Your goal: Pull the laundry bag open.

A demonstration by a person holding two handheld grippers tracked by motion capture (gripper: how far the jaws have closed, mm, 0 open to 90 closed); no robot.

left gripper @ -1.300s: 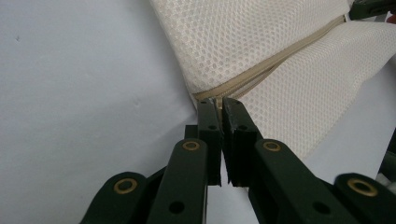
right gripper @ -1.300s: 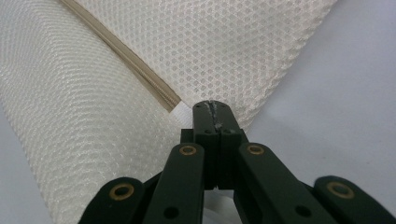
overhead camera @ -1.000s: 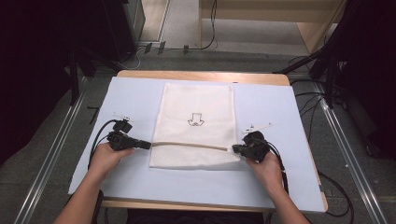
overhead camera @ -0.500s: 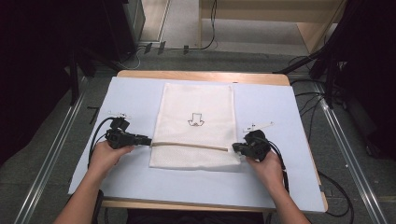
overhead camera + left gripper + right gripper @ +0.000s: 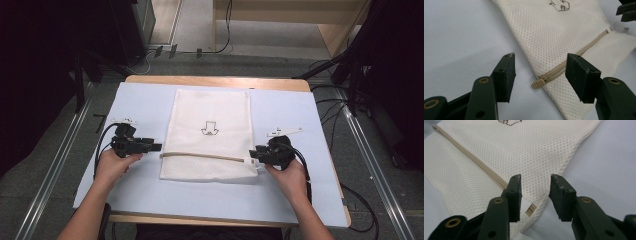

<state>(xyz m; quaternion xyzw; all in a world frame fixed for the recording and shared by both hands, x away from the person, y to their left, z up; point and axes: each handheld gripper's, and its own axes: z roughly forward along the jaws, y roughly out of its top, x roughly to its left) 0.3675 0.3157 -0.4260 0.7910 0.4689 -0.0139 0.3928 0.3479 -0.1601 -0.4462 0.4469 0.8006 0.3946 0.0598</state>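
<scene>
A white mesh bag [image 5: 210, 135] with a small dark print lies flat on the pale mat [image 5: 145, 100]. A tan zipper [image 5: 202, 156] runs across its near part. My left gripper [image 5: 156, 147] stands open at the zipper's left end. In the left gripper view the zipper's tan end piece [image 5: 537, 84] lies between the open jaws of my left gripper [image 5: 540, 58], untouched. My right gripper [image 5: 253, 153] is at the bag's right edge; in the right gripper view, my right gripper [image 5: 536, 178] stands open over the zipper's other end [image 5: 531, 210]. Both pairs of jaws have just been opening.
Two small white tags lie on the mat, one beyond the right hand [image 5: 284, 132] and one beyond the left [image 5: 125, 120]. Black cables [image 5: 102, 145] trail from both grippers. The mat covers a wooden table [image 5: 215, 81], with dark equipment around it.
Both grippers were shut on the zipper's ends and have opened, letting go. The hands have stayed about where they were, and the bag lies as before.
</scene>
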